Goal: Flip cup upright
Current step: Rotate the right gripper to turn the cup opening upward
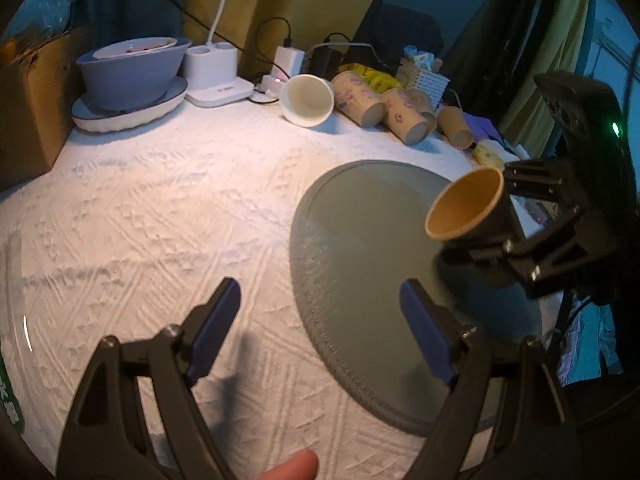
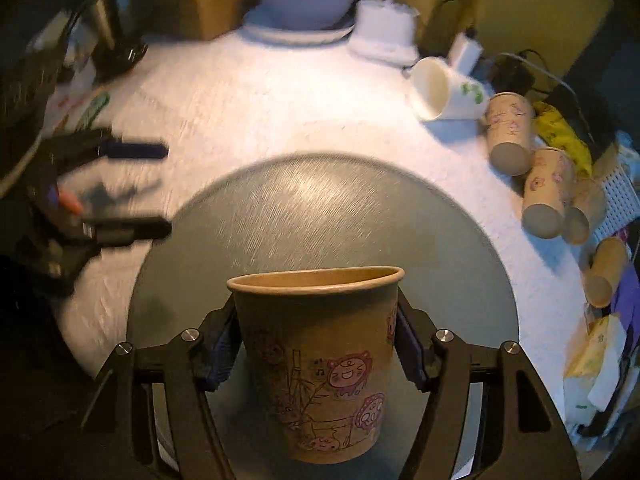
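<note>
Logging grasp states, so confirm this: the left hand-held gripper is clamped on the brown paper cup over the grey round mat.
Wrong side. The right hand-held gripper clamps the brown paper cup over the grey round mat, as the right wrist view shows. The left hand-held gripper is open and holds nothing.

A matt brown paper cup (image 2: 320, 360), printed with cartoon figures, is clamped between the dark blue pads (image 2: 218, 354) of the right gripper (image 2: 316, 344), whose black plastic arms are fixed with shiny metal screws. A grey round tray (image 2: 320, 208) with a finely brushed, faintly glossy surface is laid on a white tablecloth (image 1: 160, 200) of rough, embossed weave.
</note>
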`<state>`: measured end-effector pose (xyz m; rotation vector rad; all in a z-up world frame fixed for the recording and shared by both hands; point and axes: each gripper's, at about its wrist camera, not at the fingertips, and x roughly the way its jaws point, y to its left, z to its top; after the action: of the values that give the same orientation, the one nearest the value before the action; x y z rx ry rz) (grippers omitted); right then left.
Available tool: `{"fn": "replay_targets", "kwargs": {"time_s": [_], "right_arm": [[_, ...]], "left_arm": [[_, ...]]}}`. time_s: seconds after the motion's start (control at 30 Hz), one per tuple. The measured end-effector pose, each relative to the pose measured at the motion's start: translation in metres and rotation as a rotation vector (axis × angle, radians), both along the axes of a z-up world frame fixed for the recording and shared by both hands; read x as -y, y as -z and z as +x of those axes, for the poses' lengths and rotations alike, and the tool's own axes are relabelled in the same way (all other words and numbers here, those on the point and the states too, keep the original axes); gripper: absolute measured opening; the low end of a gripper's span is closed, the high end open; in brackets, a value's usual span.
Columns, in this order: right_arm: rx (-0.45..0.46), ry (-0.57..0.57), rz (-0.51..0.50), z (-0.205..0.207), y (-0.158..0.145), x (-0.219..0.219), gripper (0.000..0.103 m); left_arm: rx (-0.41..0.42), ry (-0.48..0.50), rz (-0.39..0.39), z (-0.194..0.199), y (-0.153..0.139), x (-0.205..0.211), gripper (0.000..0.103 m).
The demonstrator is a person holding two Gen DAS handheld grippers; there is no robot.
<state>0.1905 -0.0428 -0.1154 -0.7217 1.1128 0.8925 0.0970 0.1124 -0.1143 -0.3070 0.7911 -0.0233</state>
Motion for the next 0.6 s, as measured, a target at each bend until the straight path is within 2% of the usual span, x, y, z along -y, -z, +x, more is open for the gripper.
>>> {"fn": "replay_targets", "kwargs": {"time_s": [0.27,0.6], "right_arm": [[0.036,0.119,0.157,0.015,-0.012,0.013,0.069],[0.058,0.227,0.278,0.017,-0.013,0.039,0.069]], "left_arm": [[-0.004,0.008,-0.005,0.008,-0.001,0.006,0.083],[-0.004,0.029,0.010,0.016,-0.004,0.015,0.083]]}}
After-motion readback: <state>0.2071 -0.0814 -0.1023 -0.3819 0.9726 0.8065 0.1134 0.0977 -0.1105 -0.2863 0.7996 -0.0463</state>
